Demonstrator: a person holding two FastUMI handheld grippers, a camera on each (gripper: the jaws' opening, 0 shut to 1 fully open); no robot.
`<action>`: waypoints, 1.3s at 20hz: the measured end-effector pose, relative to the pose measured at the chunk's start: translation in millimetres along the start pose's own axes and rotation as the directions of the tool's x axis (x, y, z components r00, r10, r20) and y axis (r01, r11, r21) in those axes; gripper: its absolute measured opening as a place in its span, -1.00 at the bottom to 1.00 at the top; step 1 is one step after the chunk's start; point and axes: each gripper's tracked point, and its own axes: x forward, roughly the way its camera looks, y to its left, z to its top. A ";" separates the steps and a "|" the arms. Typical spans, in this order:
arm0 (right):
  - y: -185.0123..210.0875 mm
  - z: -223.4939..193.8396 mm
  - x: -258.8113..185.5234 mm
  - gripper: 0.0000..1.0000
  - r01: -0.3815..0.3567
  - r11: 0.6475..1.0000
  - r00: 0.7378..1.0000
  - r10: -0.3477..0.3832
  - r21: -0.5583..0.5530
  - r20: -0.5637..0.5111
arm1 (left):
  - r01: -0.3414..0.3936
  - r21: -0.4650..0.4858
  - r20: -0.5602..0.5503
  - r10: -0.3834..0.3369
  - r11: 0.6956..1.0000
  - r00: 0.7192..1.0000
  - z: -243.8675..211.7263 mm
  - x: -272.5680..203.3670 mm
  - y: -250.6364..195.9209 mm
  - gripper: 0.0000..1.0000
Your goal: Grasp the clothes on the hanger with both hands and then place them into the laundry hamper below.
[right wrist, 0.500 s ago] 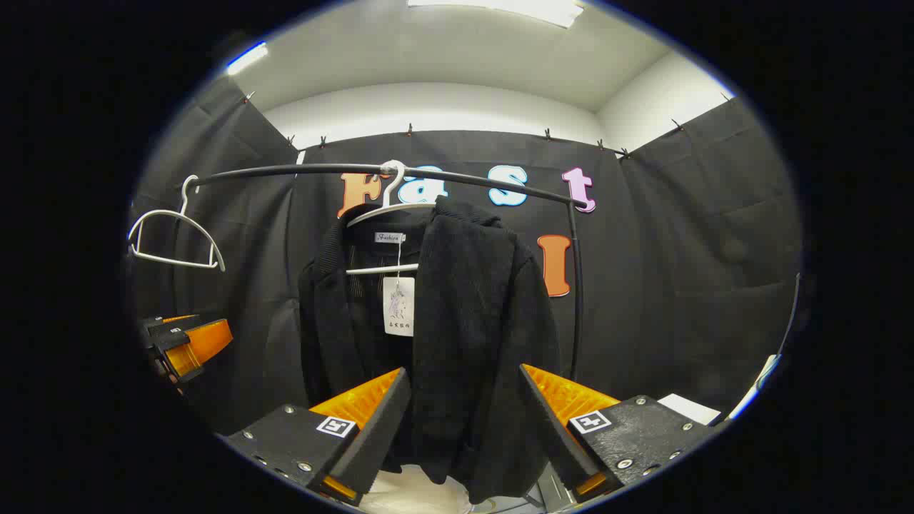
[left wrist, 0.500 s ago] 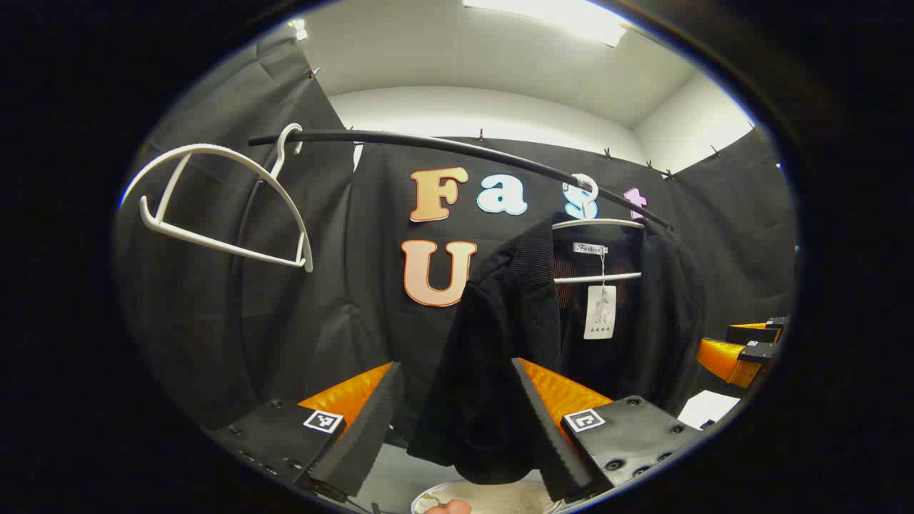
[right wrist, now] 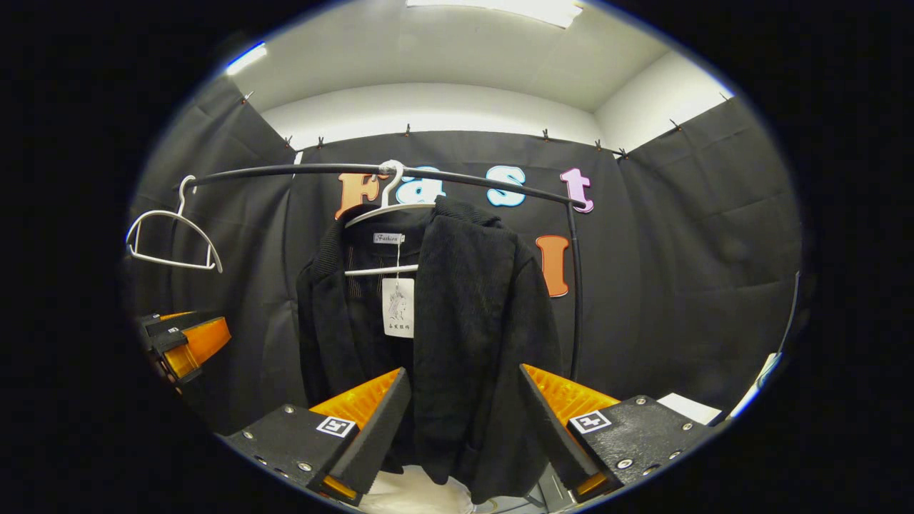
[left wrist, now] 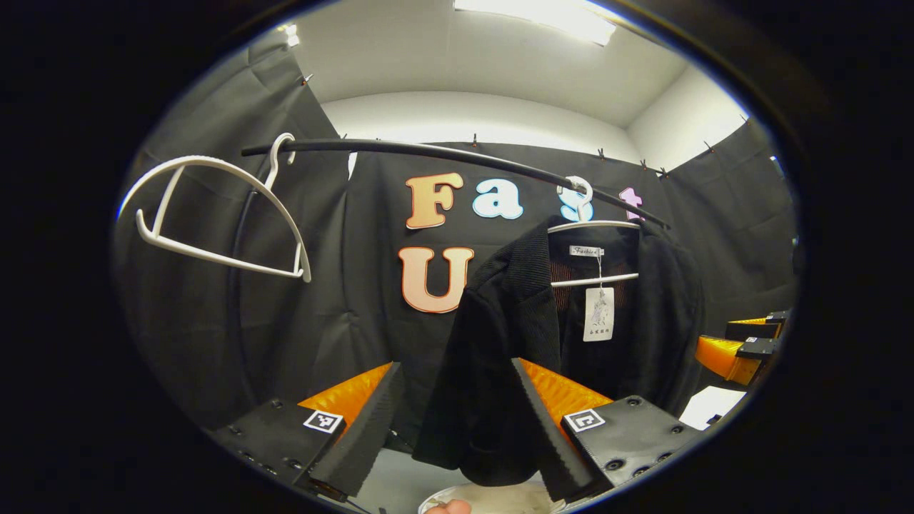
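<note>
The black jacket hangs on a white hanger from the rail. Left gripper and right gripper face it, jaws wide, holding nothing.

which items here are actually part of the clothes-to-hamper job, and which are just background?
Job:
black jacket
white hanger it hangs on
rail
left gripper, open
right gripper, open

Background:
empty white hanger
paper tag at the jacket's collar
ceiling light
</note>
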 end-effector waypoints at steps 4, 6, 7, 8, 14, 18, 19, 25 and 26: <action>3.2 -3.1 2.2 0.97 -0.007 1.000 1.000 0.007 0.008 -0.005 | -0.012 0.012 0.003 0.012 1.000 1.000 3.7 0.9 -0.1 0.86; 3.3 -5.6 3.9 0.86 -0.009 1.000 1.000 0.009 0.012 -0.011 | -0.014 0.009 -0.003 0.014 1.000 1.000 2.3 1.0 -1.8 0.86; 3.9 -7.7 5.9 0.97 -0.008 1.000 1.000 0.009 0.014 -0.016 | -0.014 0.010 -0.007 0.014 1.000 1.000 1.3 1.6 -2.0 0.93; 4.7 -8.6 5.6 0.86 -0.008 1.000 1.000 0.008 0.017 -0.021 | -0.016 0.012 -0.008 0.016 1.000 1.000 0.3 1.0 -2.2 0.86; 12.5 -13.9 21.1 0.99 -0.013 0.999 0.999 0.015 0.039 -0.032 | -0.019 0.016 -0.017 0.020 1.000 1.000 -2.4 -1.5 1.5 0.93; 17.8 -21.6 37.9 0.86 -0.025 0.999 0.998 0.027 0.033 -0.048 | -0.026 0.015 -0.010 0.026 1.000 1.000 -0.5 -3.0 4.4 0.86; 18.2 -22.9 44.5 0.99 -0.031 0.999 0.998 0.033 0.036 -0.051 | -0.028 0.013 -0.010 0.029 1.000 1.000 -1.0 -3.6 4.9 0.86; 19.0 -33.9 76.2 0.87 -0.029 0.999 0.997 0.030 0.013 -0.066 | -0.057 0.002 -0.026 0.057 0.998 0.998 -7.9 -8.5 12.3 0.86; 20.9 -37.6 82.3 0.87 -0.028 1.000 0.997 0.029 0.006 -0.073 | -0.063 0.001 -0.029 0.063 0.998 0.998 -9.1 -10.3 14.8 0.86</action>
